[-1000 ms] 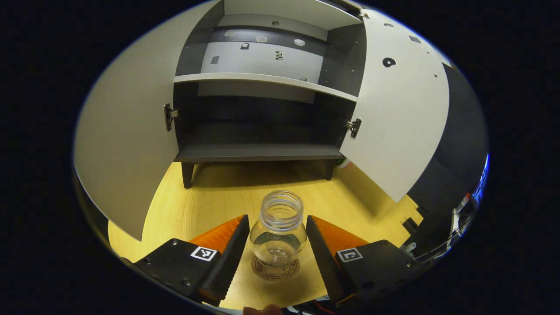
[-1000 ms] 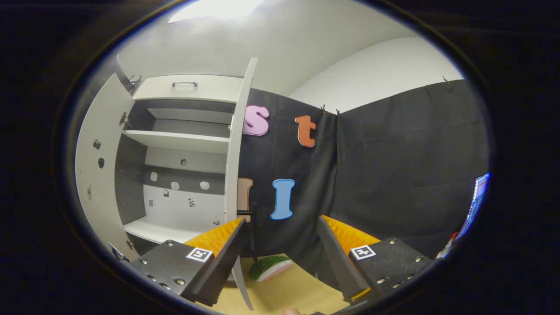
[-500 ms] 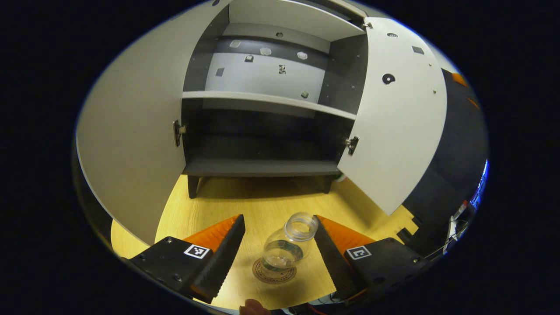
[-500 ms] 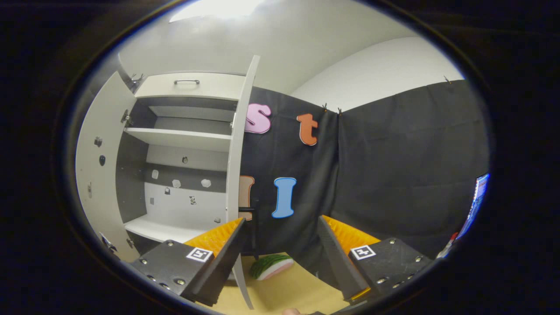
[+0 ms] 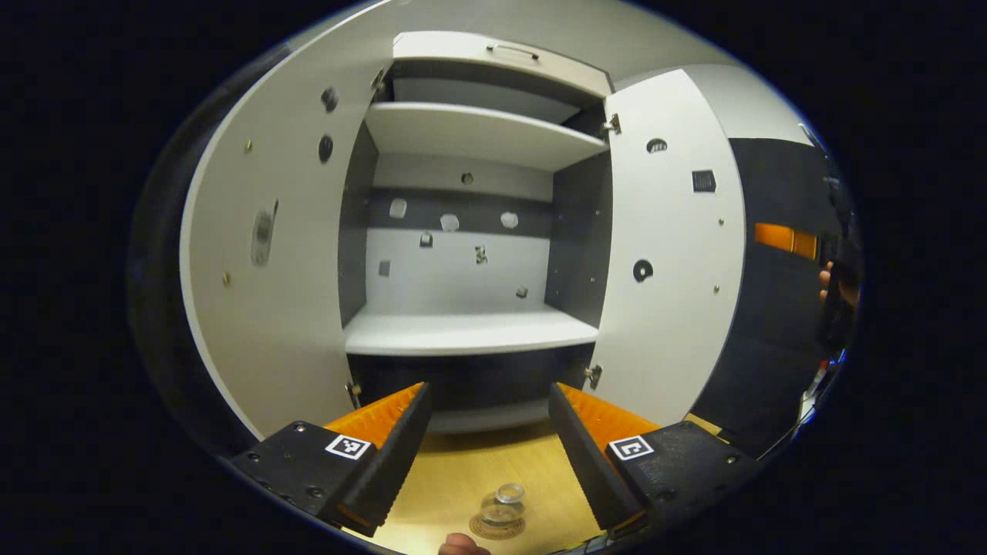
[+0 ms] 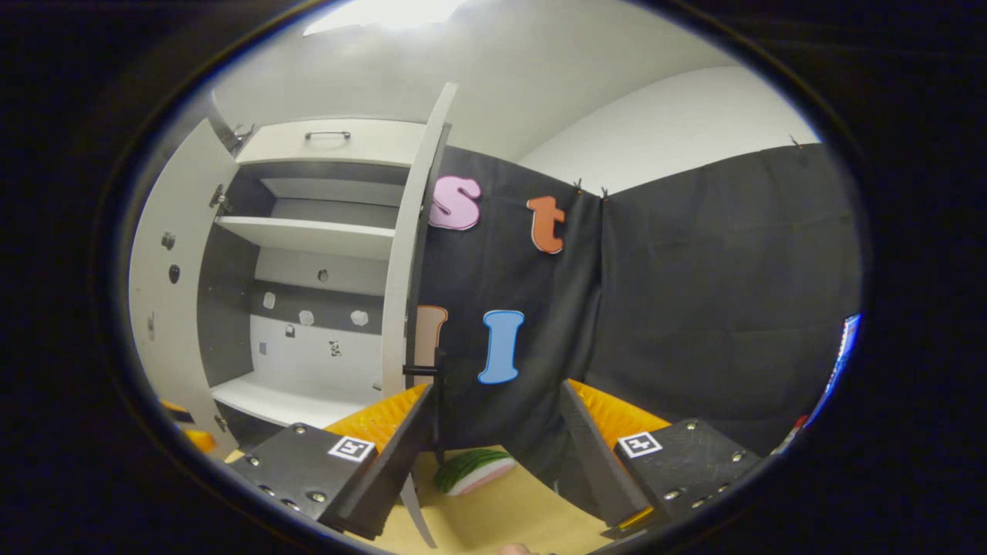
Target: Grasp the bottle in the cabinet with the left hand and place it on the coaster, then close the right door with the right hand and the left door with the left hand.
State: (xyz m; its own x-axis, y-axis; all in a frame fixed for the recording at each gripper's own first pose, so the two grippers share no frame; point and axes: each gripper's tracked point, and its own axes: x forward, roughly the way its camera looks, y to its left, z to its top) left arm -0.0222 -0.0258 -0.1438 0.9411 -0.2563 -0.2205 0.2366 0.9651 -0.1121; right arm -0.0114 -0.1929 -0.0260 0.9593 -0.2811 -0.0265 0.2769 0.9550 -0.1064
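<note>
In the left gripper view, the left hand-held gripper (image 5: 487,432) sits at the bottom centre of the frame with its two fingers spread wide and nothing between them. Below the gap, at the bottom edge, the clear glass bottle (image 5: 503,502) stands upright on the round coaster (image 5: 498,528), which lies on the light wood worktop (image 5: 470,470); the bottle is well apart from both fingers. A fingertip (image 5: 461,546) of the person shows at the very bottom edge, just left of the coaster. The white cabinet (image 5: 470,254) takes up the middle of the frame, with the left door (image 5: 277,254) swung open at the left and the right door (image 5: 671,254) swung open at the right. In the right gripper view, the right hand-held gripper (image 6: 493,455) is at the bottom centre, its fingers also wide apart and holding nothing. The edge of the open right door (image 6: 405,262) rises just above its left finger, not touching it as far as can be seen. A slice of toy watermelon (image 6: 472,471) lies on the worktop between the fingers, farther off.
</note>
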